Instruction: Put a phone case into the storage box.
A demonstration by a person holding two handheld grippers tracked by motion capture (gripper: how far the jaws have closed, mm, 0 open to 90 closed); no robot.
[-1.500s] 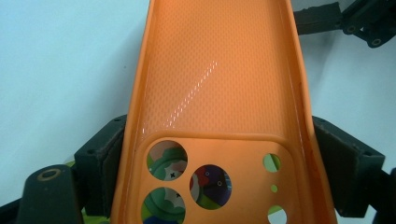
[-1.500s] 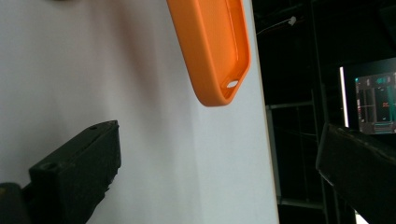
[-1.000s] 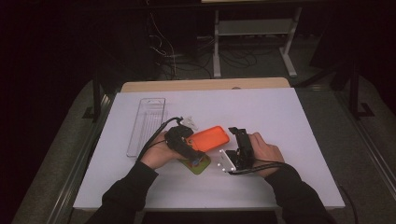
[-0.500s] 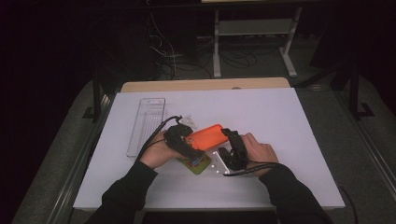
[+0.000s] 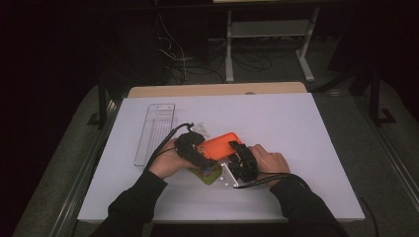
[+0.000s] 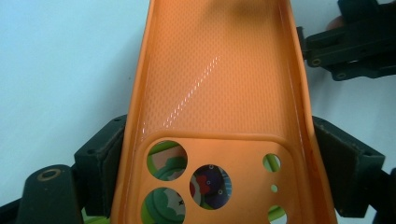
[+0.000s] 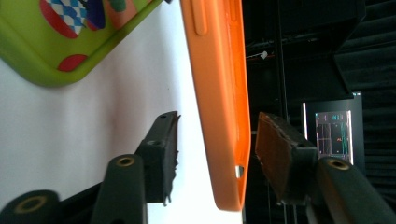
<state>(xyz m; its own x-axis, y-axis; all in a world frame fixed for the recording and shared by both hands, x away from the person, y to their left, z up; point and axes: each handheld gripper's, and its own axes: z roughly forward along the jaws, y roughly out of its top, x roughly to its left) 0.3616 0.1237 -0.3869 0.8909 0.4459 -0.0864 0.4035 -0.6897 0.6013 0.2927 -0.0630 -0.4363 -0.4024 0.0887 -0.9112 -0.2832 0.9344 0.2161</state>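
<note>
At the middle of the white table (image 5: pixel 306 128), the left gripper (image 6: pixel 219 168) clamped the orange silicone phone case (image 6: pixel 215 84). The right gripper (image 7: pixel 215 154), jaws just closing, straddled its far end without pressing yet. An off-centre pinch might buckle the soft wall and let the case slip.

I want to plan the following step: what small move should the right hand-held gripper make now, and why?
Probably finish closing. The right hand-held gripper has just been closing, and the orange phone case sits between its pads without touching either, while the left hand-held gripper already clamps the case's sides.
</note>
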